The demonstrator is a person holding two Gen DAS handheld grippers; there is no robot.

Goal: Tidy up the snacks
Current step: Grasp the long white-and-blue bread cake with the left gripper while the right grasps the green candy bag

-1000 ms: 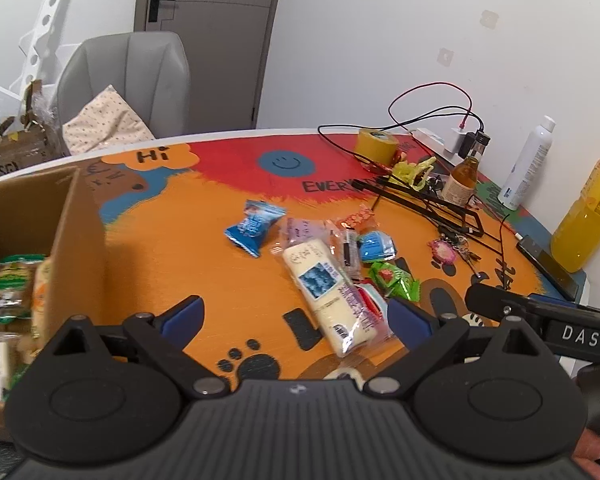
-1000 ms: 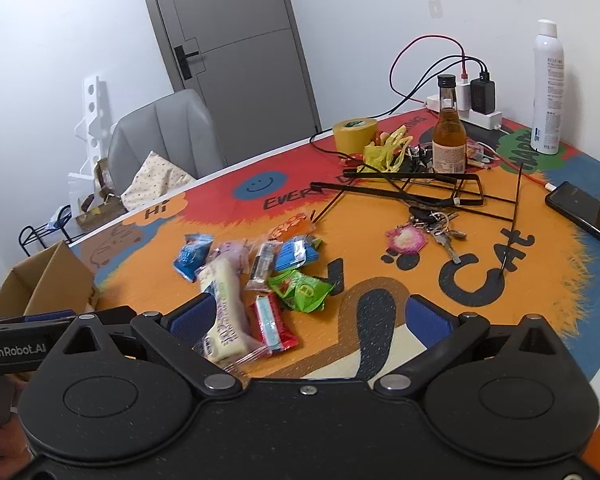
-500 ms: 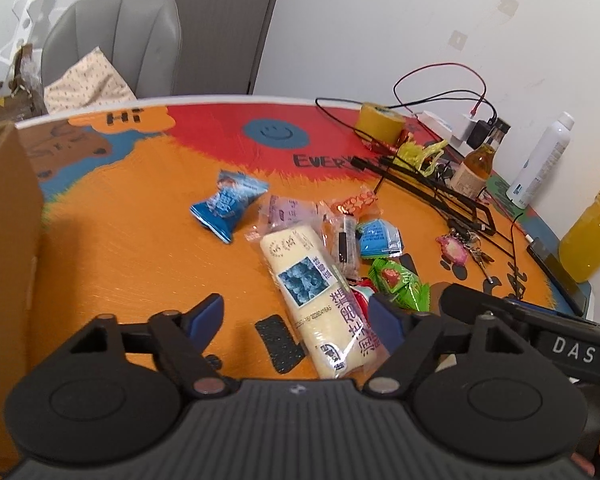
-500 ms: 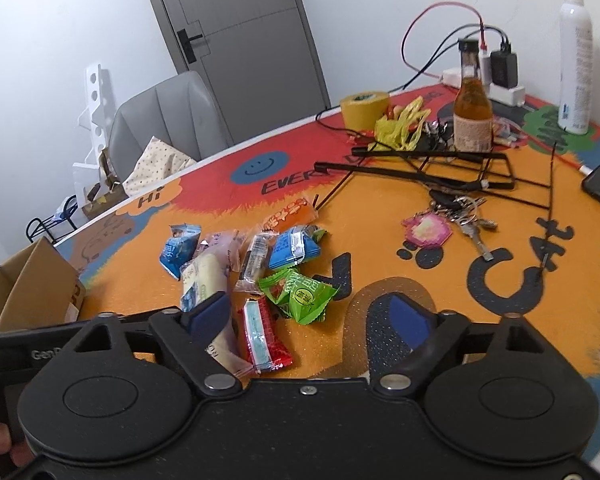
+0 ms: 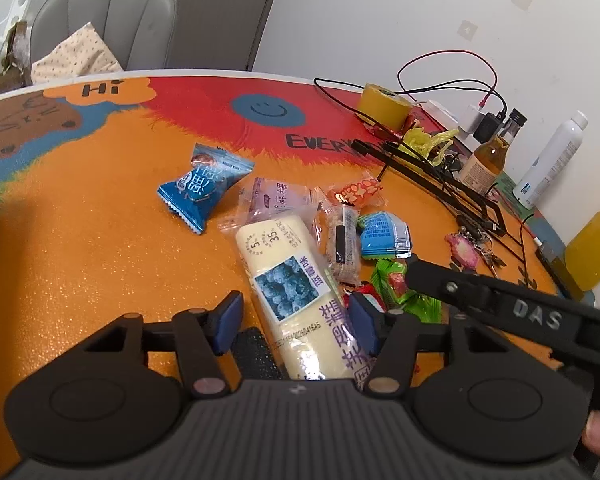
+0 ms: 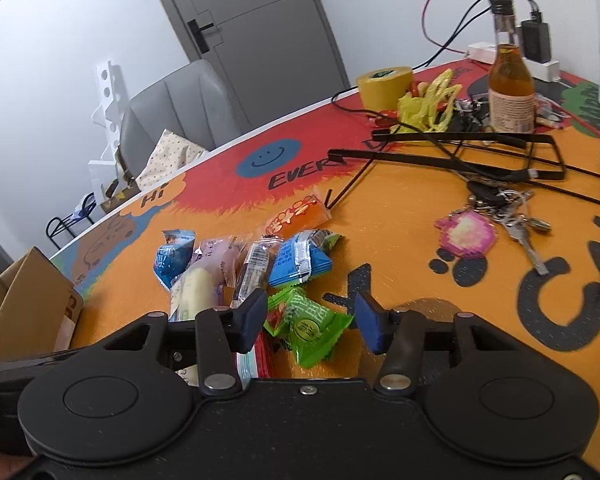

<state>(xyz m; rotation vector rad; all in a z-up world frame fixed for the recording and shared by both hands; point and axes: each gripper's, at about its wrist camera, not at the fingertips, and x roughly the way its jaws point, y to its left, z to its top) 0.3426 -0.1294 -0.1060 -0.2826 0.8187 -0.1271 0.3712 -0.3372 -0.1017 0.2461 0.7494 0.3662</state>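
Spread apart on both: left gripper [image 5: 295, 322] straddling the long cream bread pack [image 5: 289, 280], right gripper [image 6: 310, 320] straddling the green snack packet [image 6: 310, 326] just right of that pack.

Office-like room, grey door [image 6: 255, 32], padded grey chair [image 5: 111, 20], cartoon-printed table [image 5: 79, 248], power strip [image 6: 512, 60] with chargers

Pale yellow cake bar [image 5: 295, 280], green, perhaps foil, packet [image 6: 312, 328].
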